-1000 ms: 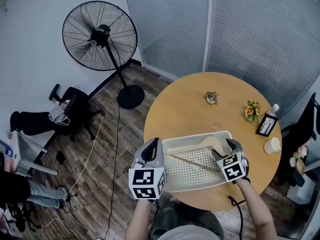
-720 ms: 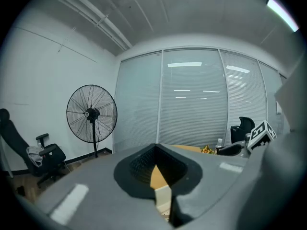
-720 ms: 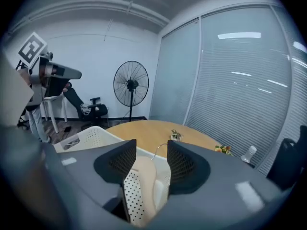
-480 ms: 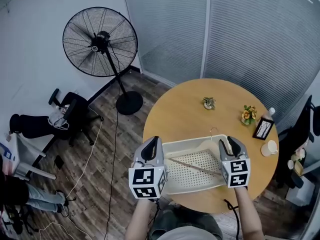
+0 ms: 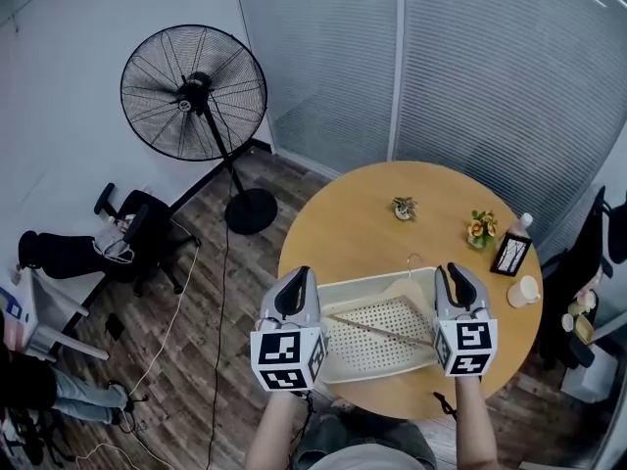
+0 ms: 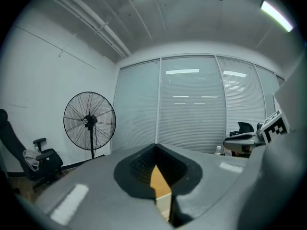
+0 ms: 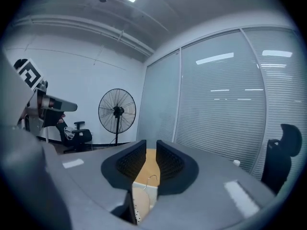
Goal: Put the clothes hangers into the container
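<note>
A white perforated basket (image 5: 333, 286) stands on the round wooden table (image 5: 362, 213), near its front edge. In the basket lies a wooden clothes hanger (image 5: 377, 328), its wire hook over the far rim. My left gripper (image 5: 298, 282) hovers at the basket's left end, jaws shut and empty. Above the basket's right end is my right gripper (image 5: 454, 278); its jaws have just been closing to a narrow gap, with nothing between them. The right gripper view looks through that gap (image 7: 147, 153) down at the hanger (image 7: 142, 201). In the left gripper view, table and basket rim (image 6: 164, 203) show below the pads.
On the far side of the table are a small plant (image 5: 402, 207), a flower pot (image 5: 479, 228), a bottle (image 5: 522, 223), a picture frame (image 5: 509, 255) and a cup (image 5: 521, 292). A standing fan (image 5: 193, 91) and an office chair (image 5: 137, 228) are on the floor to the left.
The right gripper has lifted up out of the basket, levelled out and narrowed its jaws; the hanger stays in the basket. The left gripper rose slightly.
</note>
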`<state>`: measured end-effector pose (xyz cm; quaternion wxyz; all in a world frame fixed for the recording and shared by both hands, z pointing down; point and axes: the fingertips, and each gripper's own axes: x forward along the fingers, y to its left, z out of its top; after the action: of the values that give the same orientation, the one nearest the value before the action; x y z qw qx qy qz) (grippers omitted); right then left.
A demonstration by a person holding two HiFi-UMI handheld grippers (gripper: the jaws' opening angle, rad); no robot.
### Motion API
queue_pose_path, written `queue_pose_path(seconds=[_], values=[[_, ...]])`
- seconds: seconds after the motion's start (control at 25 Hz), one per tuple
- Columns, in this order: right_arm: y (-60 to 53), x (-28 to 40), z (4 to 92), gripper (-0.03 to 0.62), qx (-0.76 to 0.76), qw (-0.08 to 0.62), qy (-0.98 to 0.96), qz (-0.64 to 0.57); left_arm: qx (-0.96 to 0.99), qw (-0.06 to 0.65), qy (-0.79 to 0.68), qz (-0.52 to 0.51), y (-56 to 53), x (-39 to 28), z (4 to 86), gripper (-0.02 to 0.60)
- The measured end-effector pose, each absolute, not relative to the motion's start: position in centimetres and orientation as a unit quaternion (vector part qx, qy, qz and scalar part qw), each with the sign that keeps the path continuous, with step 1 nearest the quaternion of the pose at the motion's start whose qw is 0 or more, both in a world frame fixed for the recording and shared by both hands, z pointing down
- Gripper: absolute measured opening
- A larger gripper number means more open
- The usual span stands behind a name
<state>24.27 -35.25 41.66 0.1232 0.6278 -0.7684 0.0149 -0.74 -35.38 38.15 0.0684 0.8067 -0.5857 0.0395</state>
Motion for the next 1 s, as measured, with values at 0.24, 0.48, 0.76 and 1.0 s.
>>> queue_pose_path(seconds=[0.24, 0.48, 0.76, 1.0], values=[[-34.4, 25.2, 39.8, 0.046, 0.647, 0.089, -0.757, 0.008, 0.809, 0.057, -0.584, 0.032, -35.0, -0.4, 37.3, 0.001], [-33.9, 25.9, 39.1, 0.026, 0.657, 0.078, -0.75, 0.007, 0.809, 0.052, -0.585, 0.023, -34.7, -0.5, 36.5, 0.001], [-33.4, 26.1, 38.9, 0.023, 0.659, 0.07, -0.749, 0.008, 0.811, 0.049, -0.583, 0.02, -34.5, -0.4, 36.2, 0.001], [-33.1, 25.9, 38.9, 0.023, 0.659, 0.063, -0.75, 0.008, 0.811, 0.047, -0.583, 0.017, -34.3, -0.5, 36.0, 0.001]])
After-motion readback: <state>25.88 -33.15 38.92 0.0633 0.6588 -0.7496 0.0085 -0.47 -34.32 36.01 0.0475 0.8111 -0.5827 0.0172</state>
